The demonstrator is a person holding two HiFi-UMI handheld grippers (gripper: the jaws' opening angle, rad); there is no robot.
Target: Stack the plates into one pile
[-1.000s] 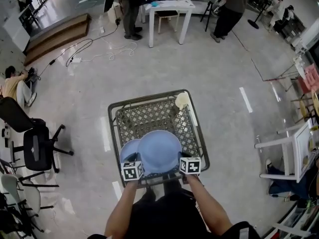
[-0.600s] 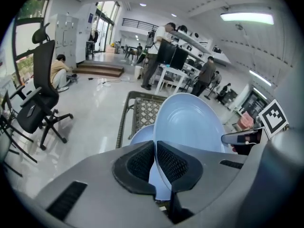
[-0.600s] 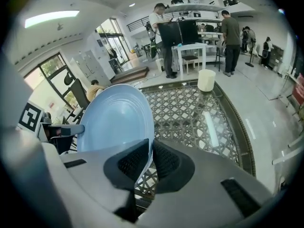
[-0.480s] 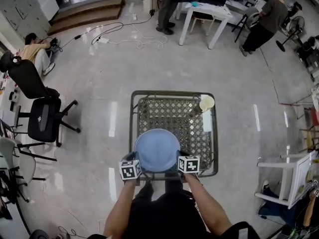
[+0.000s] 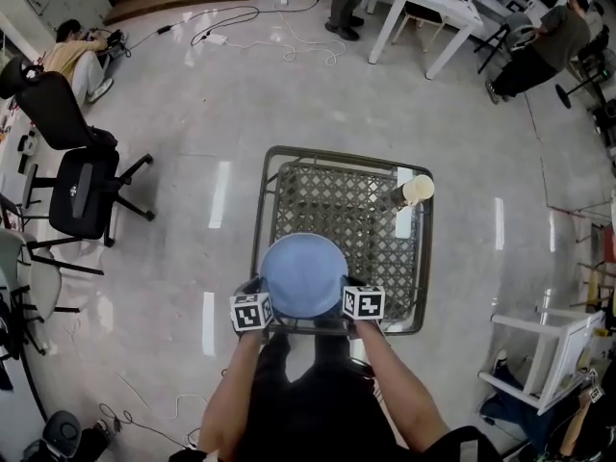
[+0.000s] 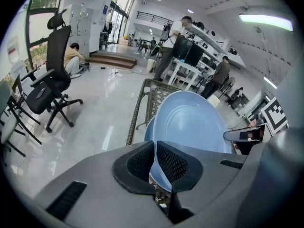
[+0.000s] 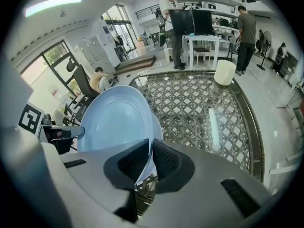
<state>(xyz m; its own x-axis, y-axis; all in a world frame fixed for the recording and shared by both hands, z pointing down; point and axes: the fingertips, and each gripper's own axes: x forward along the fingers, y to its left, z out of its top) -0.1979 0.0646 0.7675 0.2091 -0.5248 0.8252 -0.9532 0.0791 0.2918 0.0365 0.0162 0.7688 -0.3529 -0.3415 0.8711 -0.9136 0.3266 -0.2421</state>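
Observation:
A light blue plate (image 5: pixel 303 275) hangs over the near left part of a metal lattice table (image 5: pixel 342 205), held by both grippers at opposite rims. My left gripper (image 5: pixel 262 302) is shut on its left rim; the left gripper view shows the rim of the plate (image 6: pixel 190 122) pinched between the pads. My right gripper (image 5: pixel 348 297) is shut on the right rim of the plate (image 7: pixel 114 120). A second blue plate (image 6: pixel 147 130) lies on the table right under it; its edge (image 7: pixel 158 126) peeks out. In the head view it is hidden.
A paper cup (image 5: pixel 417 190) stands on the table's far right edge. A black office chair (image 5: pixel 77 195) is on the floor to the left, a white frame (image 5: pixel 539 354) to the right. People stand by white desks (image 5: pixel 433 8) far behind.
The held plate has moved left and now covers the lower plate, which showed at its left a second ago. Both grippers stay shut on its rims.

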